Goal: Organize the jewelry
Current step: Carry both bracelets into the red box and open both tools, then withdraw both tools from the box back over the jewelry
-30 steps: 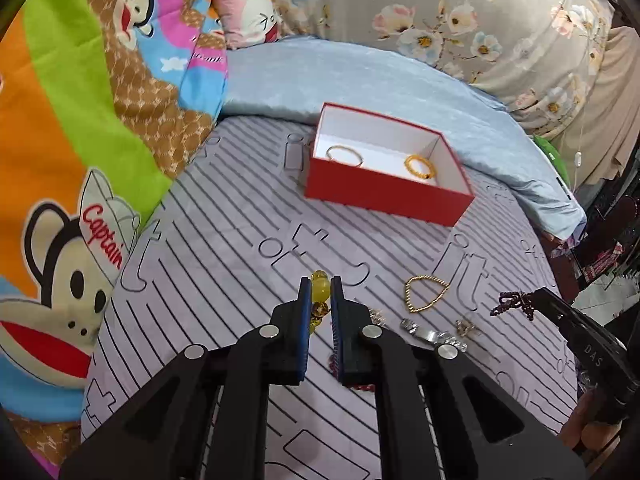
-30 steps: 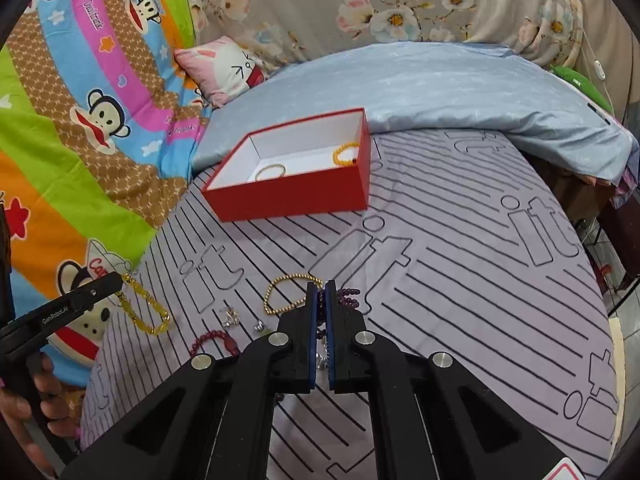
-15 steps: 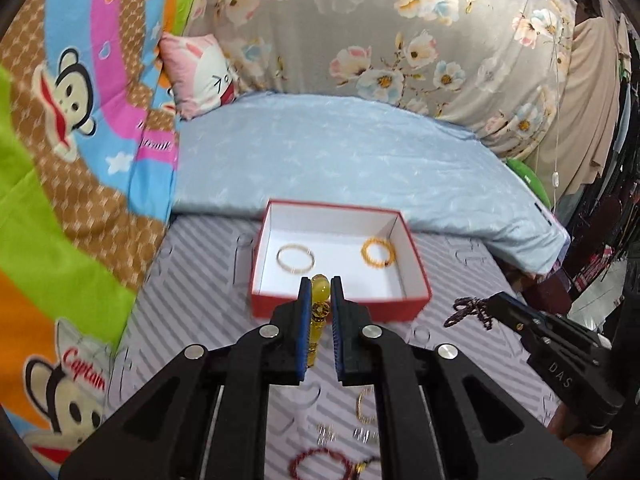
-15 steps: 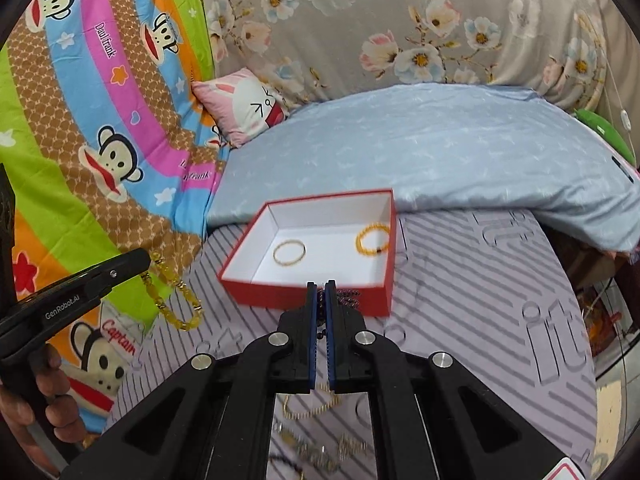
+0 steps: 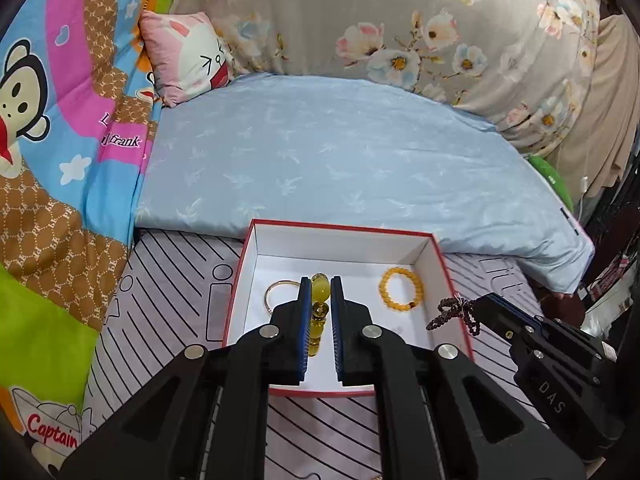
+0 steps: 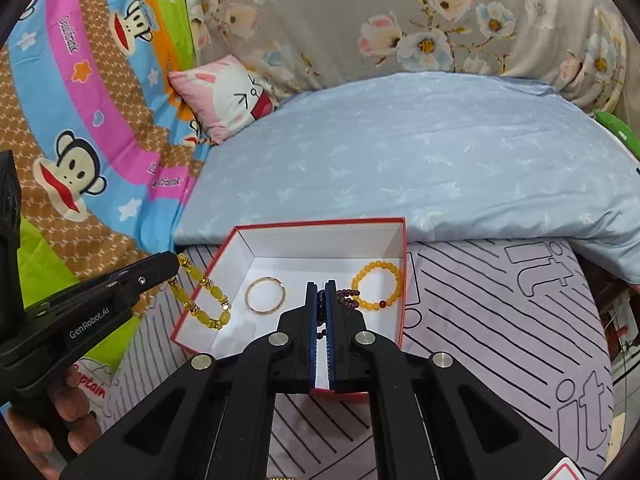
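Observation:
A red box (image 5: 448, 268) (image 6: 402, 280) with a white inside stands on the striped sheet. In it lie a thin gold bangle (image 6: 265, 294) (image 5: 276, 292) and an orange bead bracelet (image 6: 376, 285) (image 5: 401, 288). My left gripper (image 5: 320, 284) is shut on a yellow bead bracelet (image 5: 320, 300), which hangs over the box's left wall in the right wrist view (image 6: 204, 300). My right gripper (image 6: 321, 288) is shut on a dark purple bead bracelet (image 6: 347, 298), held over the box's right side (image 5: 452, 312).
A light blue quilt (image 5: 340, 152) lies right behind the box. A colourful monkey blanket (image 5: 60, 160) rises on the left, with a pink pillow (image 5: 188, 56) at the back. The bed's right edge (image 6: 612, 320) drops off beside a floral curtain (image 6: 400, 20).
Both grippers lifted their bracelets off the sheet and moved forward to the red box. They now hold them over it, still shut.

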Demonstrator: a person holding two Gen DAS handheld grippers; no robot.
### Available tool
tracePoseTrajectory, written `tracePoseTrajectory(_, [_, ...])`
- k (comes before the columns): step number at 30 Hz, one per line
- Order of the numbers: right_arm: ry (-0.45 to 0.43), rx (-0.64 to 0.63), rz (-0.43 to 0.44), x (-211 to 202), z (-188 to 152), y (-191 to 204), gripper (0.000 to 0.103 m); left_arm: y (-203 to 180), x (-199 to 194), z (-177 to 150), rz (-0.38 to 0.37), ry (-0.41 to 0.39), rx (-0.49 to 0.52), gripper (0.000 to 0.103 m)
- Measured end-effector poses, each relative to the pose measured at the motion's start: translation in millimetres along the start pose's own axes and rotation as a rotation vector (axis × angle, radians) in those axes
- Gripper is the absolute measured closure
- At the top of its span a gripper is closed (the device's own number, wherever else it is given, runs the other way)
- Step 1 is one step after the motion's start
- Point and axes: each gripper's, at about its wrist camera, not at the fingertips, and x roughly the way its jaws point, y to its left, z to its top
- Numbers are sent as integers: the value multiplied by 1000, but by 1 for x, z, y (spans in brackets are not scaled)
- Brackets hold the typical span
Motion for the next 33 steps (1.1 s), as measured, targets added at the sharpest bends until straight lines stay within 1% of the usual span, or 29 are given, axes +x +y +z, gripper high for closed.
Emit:
tracePoseTrajectory(3, [45,1,4,19,-5,-2,99,2,20,-4,12,36,3,94])
tracePoseTrajectory(4, [47,-2,-10,23,-7,-2,98,2,24,-6,23,44,2,94])
tracePoseTrajectory(5, [45,-5,-18,24,-9,-2,93,3,27,-8,29,44,1,94])
tracePoseTrajectory(6, [48,-12,-24,24,-10,-2,90,4,30,-9,39,44,4,88])
tracePoseTrajectory(7, [43,-19,-33,23,-11,-1,82,5,31,-10,55,45,8,81])
tracePoseTrajectory(8, [33,-20,-45,19,-12,-1,70,5,30,-11,75,40,15,65])
tracePoseTrajectory(9, [25,-19,-47,16,-11,-1,66,6,28,-12,91,27,16,53])
tracePoseTrajectory(10, [14,-19,-46,11,-12,-1,63,7,25,-12,102,16,16,50])
tracePoseTrajectory(15, [-13,-8,-41,-16,-17,-4,61,15,3,-18,102,0,-8,49])
tracePoseTrajectory(20, [-25,-23,-59,-47,-38,-1,60,21,-28,-36,133,-18,-1,46])
tracePoseTrajectory(22, [-26,-29,-68,-59,-50,0,60,23,-39,-44,132,-16,-10,45])
tracePoseTrajectory(23, [-25,-30,-70,-64,-55,1,60,25,-45,-50,127,-13,-16,43])
tracePoseTrajectory(24, [-23,-34,-69,-71,-63,2,60,25,-51,-56,128,-10,-20,38])
tracePoseTrajectory(26, [-19,-37,-79,-82,-77,4,59,27,-63,-70,127,-5,-21,35])
tracePoseTrajectory(30, [-4,-26,-86,-102,-109,4,59,28,-80,-102,125,19,-17,35])
tracePoseTrajectory(33, [16,-18,-91,-111,-128,4,59,30,-87,-129,114,53,-27,35])
